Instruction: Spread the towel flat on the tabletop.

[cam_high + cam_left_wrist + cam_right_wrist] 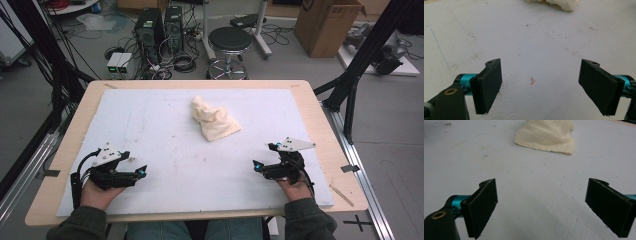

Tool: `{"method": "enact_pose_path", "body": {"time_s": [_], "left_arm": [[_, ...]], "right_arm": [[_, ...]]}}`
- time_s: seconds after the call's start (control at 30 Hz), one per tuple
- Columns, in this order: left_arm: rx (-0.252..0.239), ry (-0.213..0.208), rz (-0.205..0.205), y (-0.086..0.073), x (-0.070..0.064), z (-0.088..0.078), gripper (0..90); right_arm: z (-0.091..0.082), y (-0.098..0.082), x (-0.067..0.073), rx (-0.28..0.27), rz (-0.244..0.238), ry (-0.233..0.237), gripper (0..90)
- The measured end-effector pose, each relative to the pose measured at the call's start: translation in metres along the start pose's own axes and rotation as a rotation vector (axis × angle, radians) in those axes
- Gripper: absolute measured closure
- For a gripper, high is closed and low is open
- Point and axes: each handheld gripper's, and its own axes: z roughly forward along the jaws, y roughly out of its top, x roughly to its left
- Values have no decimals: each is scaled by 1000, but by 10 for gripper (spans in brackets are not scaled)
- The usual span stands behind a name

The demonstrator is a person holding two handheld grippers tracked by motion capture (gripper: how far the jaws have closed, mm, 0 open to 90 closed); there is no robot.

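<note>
Plainly, the crumpled cream woven cloth (214,118) lay loose on the white foam mat (165,150), just past centre twd 12 o'clock, well apart from both grippers. Left gripper (141,171) sat at 8 o'clock, right gripper (256,165) at 4 o'clock; both had jaws wide w/ nothing between. Best approach, imo: come in low from both sides, pinch the near flat hem at 5 o'clock, not the bunched top. Bare mat all round gave ample room; wooden table edge (320,107) was far off.
</note>
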Motion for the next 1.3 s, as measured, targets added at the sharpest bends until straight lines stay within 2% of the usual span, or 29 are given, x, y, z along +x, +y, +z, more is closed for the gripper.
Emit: {"method": "enact_pose_path", "body": {"time_s": [0.83, 1.3], "left_arm": [[0, 1, 4, -1, 0, 2, 195], [-7, 5, -5, -1, 1, 2, 195]], "right_arm": [[1, 0, -1, -3, 6, 0, 101], [4, 11, -6, -10, 22, -1, 101]]}}
